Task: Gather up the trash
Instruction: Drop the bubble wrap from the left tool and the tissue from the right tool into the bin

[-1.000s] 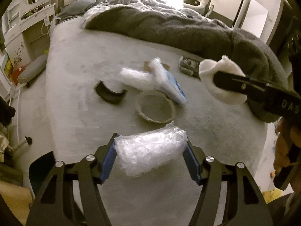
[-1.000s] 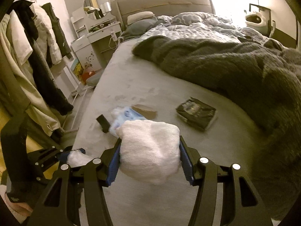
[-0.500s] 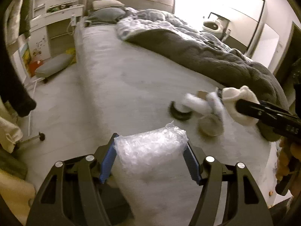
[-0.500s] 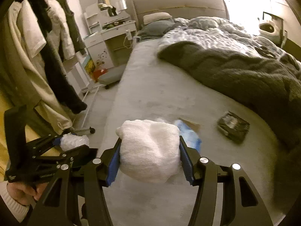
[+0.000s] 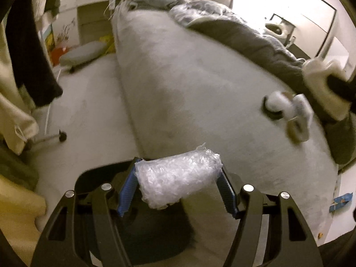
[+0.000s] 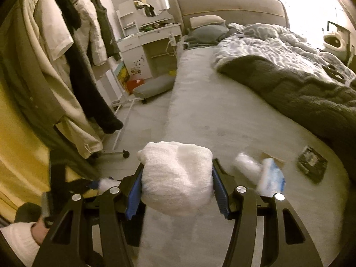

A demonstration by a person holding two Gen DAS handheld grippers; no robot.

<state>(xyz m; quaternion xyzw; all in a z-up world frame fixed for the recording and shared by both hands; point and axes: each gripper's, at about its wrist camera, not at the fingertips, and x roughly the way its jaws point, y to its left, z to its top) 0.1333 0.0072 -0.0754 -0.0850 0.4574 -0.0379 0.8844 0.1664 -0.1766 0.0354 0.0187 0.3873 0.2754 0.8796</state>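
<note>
1. One big bed [image 6: 233,120] fills most of the room; its near half is bare sheet, with the grey blanket [image 6: 300,93] bunched on the far side.
2. Floor [image 5: 89,102] beside the bed edge is open, and a dark bin-like opening [image 5: 160,233] sits right under the left gripper [image 5: 178,189], probably the drop spot.
3. Leftover trash [image 6: 260,173] lies near the bed's foot, plus a dark packet [image 6: 311,163] further right.
4. Right gripper [image 6: 176,189] is clamped on a white cloth wad [image 6: 178,178].
5. Left gripper squeezes a bubble wrap roll [image 5: 178,175], held over the bed's edge.
</note>
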